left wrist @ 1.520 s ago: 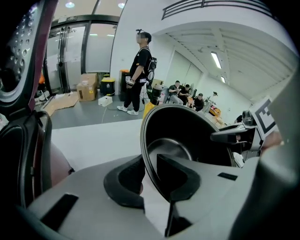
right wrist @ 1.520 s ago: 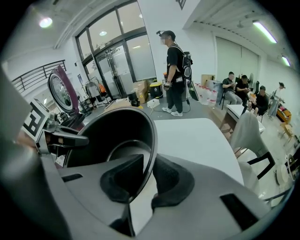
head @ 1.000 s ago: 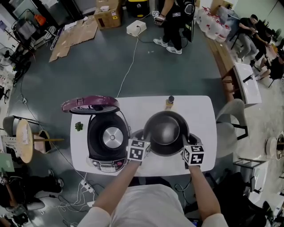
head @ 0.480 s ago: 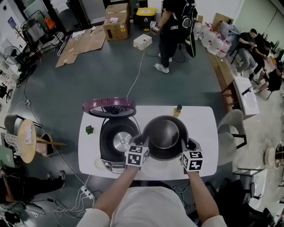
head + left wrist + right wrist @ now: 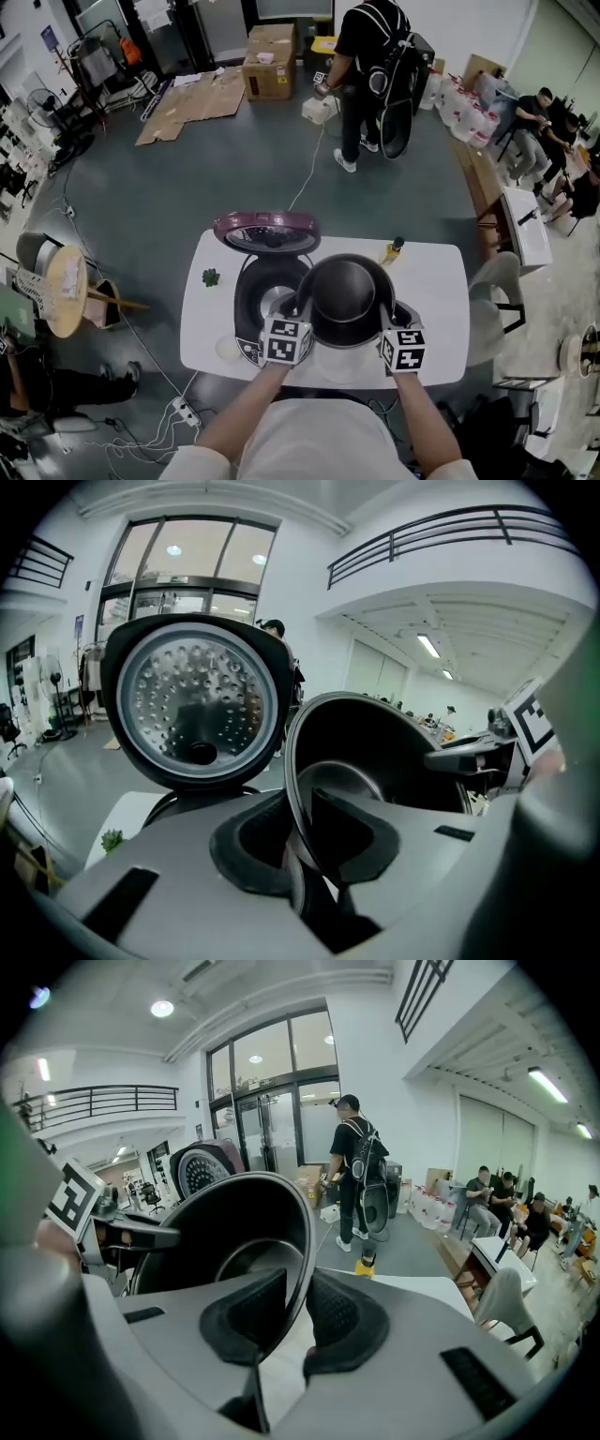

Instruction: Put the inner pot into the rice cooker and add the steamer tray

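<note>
The dark inner pot (image 5: 349, 298) hangs above the white table (image 5: 433, 281), gripped by its rim on both sides. My left gripper (image 5: 302, 306) is shut on the left rim, its pads either side of the wall (image 5: 298, 855). My right gripper (image 5: 385, 315) pinches the right rim (image 5: 302, 1330) the same way. The open rice cooker (image 5: 262, 298) stands to the pot's left; the pot overlaps its right edge. Its purple lid (image 5: 267, 232) stands up behind and shows its perforated inside (image 5: 197, 700). A dark round piece (image 5: 407, 313), perhaps the steamer tray, lies under the pot's right side.
A small yellow bottle (image 5: 393, 249) stands at the table's far edge behind the pot. A green sprig (image 5: 211, 277) lies left of the cooker. A grey chair (image 5: 497, 281) is at the table's right end. A person (image 5: 361, 56) stands on the floor beyond.
Both grippers have lifted the pot and carried it left, from beside the cooker to over its right edge. The grips on the rim look unchanged.
</note>
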